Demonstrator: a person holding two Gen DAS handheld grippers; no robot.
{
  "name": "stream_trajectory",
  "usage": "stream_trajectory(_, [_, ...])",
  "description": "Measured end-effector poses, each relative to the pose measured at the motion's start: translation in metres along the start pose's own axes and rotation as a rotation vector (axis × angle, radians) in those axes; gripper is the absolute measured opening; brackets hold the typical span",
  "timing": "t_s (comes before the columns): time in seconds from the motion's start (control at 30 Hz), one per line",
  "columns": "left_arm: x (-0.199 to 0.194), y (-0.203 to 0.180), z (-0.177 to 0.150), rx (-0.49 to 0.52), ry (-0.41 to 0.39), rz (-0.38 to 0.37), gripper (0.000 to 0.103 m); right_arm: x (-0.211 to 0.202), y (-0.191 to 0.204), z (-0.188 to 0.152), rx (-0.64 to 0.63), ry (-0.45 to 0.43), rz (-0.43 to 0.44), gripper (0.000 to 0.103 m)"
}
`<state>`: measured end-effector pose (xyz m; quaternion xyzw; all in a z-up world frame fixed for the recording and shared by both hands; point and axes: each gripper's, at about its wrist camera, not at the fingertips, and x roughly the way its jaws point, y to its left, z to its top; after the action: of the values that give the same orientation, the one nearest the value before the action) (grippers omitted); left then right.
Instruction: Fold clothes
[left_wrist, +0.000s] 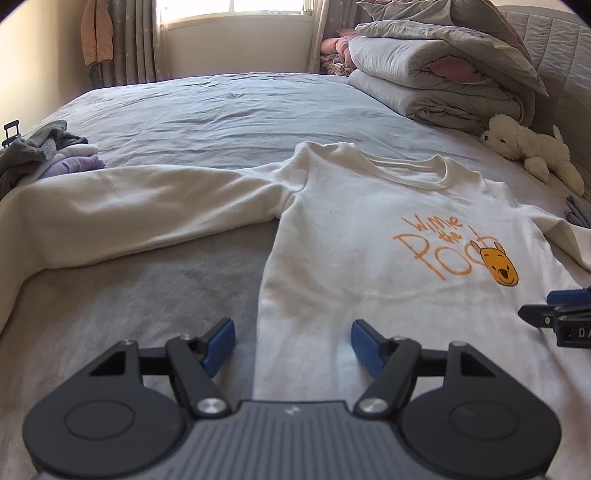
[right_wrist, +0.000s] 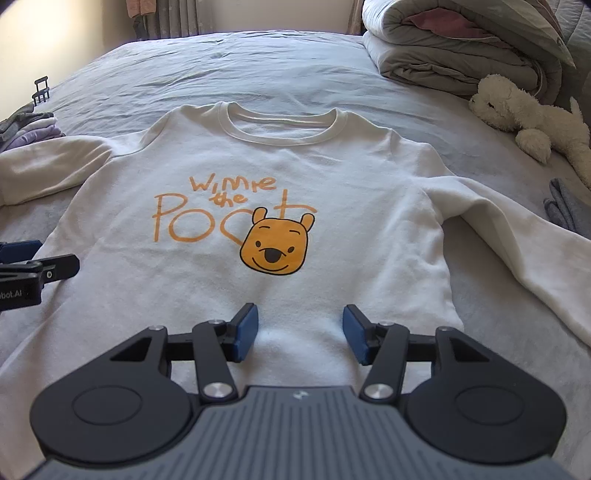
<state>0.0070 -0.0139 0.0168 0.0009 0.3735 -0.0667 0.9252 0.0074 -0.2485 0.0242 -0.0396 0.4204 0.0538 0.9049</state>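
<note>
— What lay at the head of the bed (left_wrist: 207, 107)?
— A folded grey duvet (left_wrist: 443, 77) was stacked in the far right corner, with a white plush dog (right_wrist: 532, 114) sprawled just beside it, along the right edge.
— And beyond?
— A sunlit window (left_wrist: 236, 11) stood past the far edge, flanked by grey curtains (left_wrist: 129, 40), with an orange garment (left_wrist: 96, 33) hung at the left wall.

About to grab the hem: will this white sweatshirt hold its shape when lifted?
Probably not: the sweatshirt lies limp and creased, so it should droop. Its fleecy-looking knit likely grips well. Both sleeves are spread, likely to trail.
</note>
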Motion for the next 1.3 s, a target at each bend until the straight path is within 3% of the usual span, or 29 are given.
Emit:
stream_trajectory(0.5, [-0.022, 0.005, -0.022, 0.001, -0.007, 0.006, 0.071, -0.013, 0.007, -0.016, -0.007, -0.013, -0.022, 0.056])
stream_trajectory(1.3, [-0.075, 0.024, -0.068, 0.015, 0.036, -0.052, 0.071, -0.080, 0.010, -0.102, 0.059, -0.046, -0.005, 0.056])
